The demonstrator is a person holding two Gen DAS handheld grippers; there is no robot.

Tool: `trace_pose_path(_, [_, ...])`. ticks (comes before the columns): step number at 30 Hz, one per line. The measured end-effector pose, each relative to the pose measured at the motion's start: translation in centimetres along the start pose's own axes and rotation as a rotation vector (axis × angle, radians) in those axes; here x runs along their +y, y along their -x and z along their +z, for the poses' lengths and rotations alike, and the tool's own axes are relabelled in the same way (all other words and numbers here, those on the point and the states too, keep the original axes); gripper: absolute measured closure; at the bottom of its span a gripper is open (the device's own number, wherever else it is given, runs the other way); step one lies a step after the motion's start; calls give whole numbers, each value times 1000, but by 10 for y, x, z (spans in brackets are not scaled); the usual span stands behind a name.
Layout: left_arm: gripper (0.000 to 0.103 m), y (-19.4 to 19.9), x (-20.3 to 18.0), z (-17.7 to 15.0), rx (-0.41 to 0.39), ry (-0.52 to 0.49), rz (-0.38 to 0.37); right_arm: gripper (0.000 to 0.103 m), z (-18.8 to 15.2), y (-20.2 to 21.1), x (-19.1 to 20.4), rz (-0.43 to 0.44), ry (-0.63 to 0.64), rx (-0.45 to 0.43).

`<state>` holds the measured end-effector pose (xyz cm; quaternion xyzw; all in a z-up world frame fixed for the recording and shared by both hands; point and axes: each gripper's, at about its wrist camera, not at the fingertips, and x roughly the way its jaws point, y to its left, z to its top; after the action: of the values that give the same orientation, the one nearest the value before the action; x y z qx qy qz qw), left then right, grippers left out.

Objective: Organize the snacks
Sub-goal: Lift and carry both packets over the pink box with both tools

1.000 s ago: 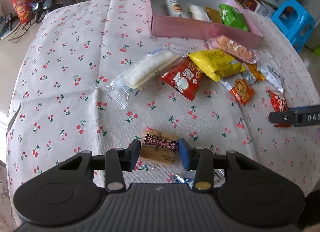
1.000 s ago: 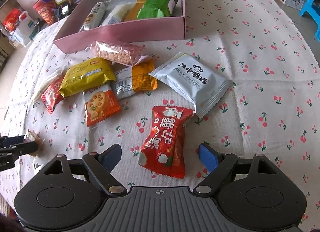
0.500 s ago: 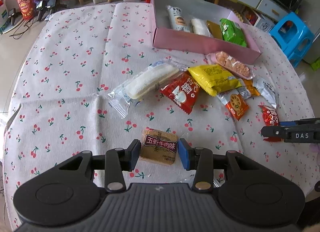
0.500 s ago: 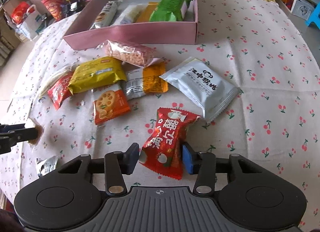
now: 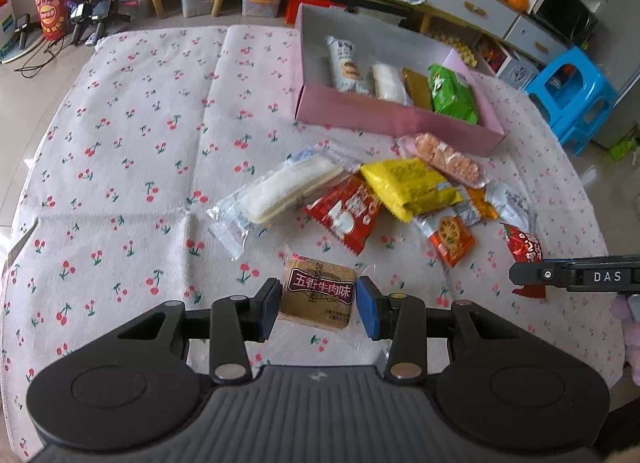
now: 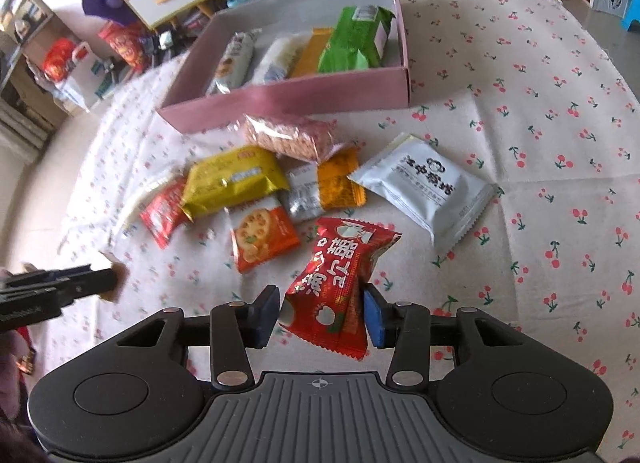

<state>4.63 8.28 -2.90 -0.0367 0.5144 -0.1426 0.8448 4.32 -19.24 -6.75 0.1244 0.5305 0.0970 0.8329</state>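
Both grippers clamped snack packets.
The left gripper (image 5: 317,302) held a brown square biscuit packet (image 5: 318,295); the right gripper (image 6: 320,313) pinched a crinkled red foil packet (image 6: 340,283), its lower end hidden between the fingers.

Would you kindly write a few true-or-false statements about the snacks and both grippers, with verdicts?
1. The left hand-held gripper grips a brown beef-flavour packet. True.
2. The right hand-held gripper is empty. False: it holds a red snack packet.
3. A green packet lies inside the pink box. True.
4. The white monkey-logo packet is in the box. False: it lies on the cherry tablecloth.
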Motion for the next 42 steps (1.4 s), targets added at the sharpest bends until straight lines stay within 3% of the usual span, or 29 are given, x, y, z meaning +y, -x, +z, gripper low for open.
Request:
trace_pose_path(11, [65,7,-17,22,-56,14,-46,60,27,22,2,67,-65,-84])
trace_pose_path(23, [65,-1,-28,55,-110,102,-87,60,66,33,3,117,-140,-209])
trace_pose_path(34, [65,-13,-39,72,-147,151,-78,60,100,8,-16,154,-247,-291])
trace_pose_path(40, [65,-20,-37,85,-173,224,-102,60,113,-8,-30,236,-357,-331])
trace_pose_path(42, [65,-25,-38,94,-173,222,-104,60,120,-13,-33,220,-380,-327])
